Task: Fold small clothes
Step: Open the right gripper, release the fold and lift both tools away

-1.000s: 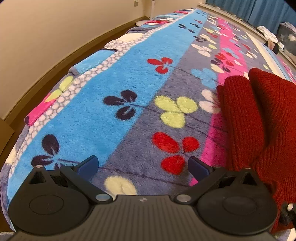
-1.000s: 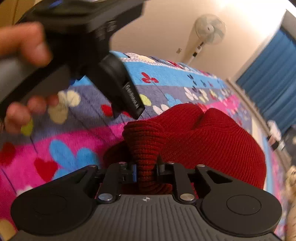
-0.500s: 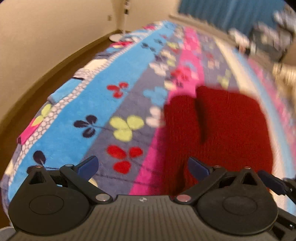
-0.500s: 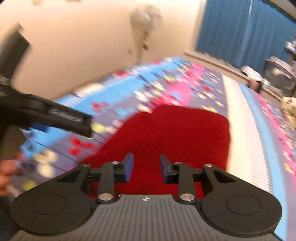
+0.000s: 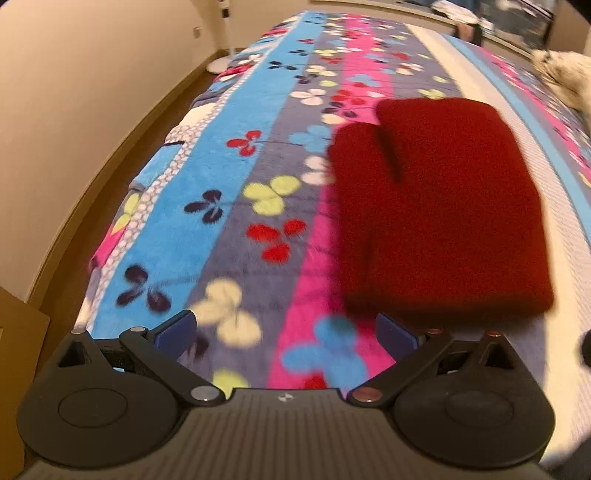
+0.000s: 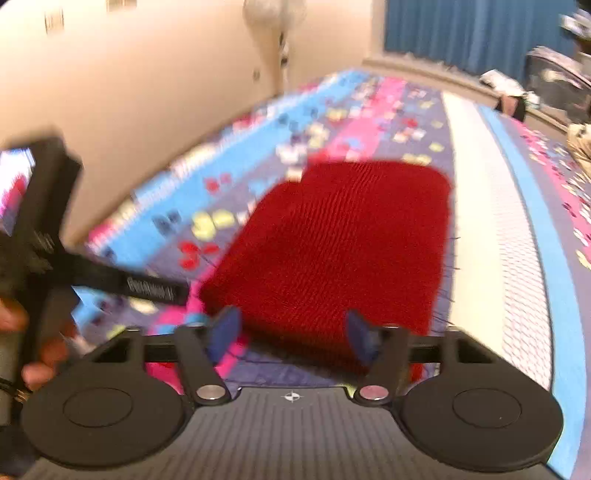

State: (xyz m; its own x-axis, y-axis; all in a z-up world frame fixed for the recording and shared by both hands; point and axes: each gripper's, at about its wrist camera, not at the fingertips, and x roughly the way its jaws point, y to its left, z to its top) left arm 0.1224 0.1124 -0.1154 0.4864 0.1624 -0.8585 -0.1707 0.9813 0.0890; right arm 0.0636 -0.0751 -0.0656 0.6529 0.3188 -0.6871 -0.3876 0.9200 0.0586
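A red knit garment (image 5: 439,206) lies folded flat on the flowered blanket (image 5: 236,155), a narrow flap lapped along its left side. My left gripper (image 5: 286,332) hangs open above the blanket, just left of and nearer than the garment's near edge, with nothing between its fingers. In the right wrist view the same red garment (image 6: 343,240) fills the middle. My right gripper (image 6: 291,332) is over its near edge; its jaws are opening and nothing is pinched between the blue pads. The left gripper's body and a hand (image 6: 22,332) show at the left of that view.
The bed's left edge drops to a wooden floor beside a cream wall (image 5: 74,92). A standing fan (image 6: 275,22) is at the far wall, next to blue curtains (image 6: 476,33). A white fluffy item (image 5: 565,77) lies at the bed's right side.
My right gripper let go of the red garment's bunched fold and its jaws spread wide. Both grippers rose and pulled back, and the garment now lies flat.
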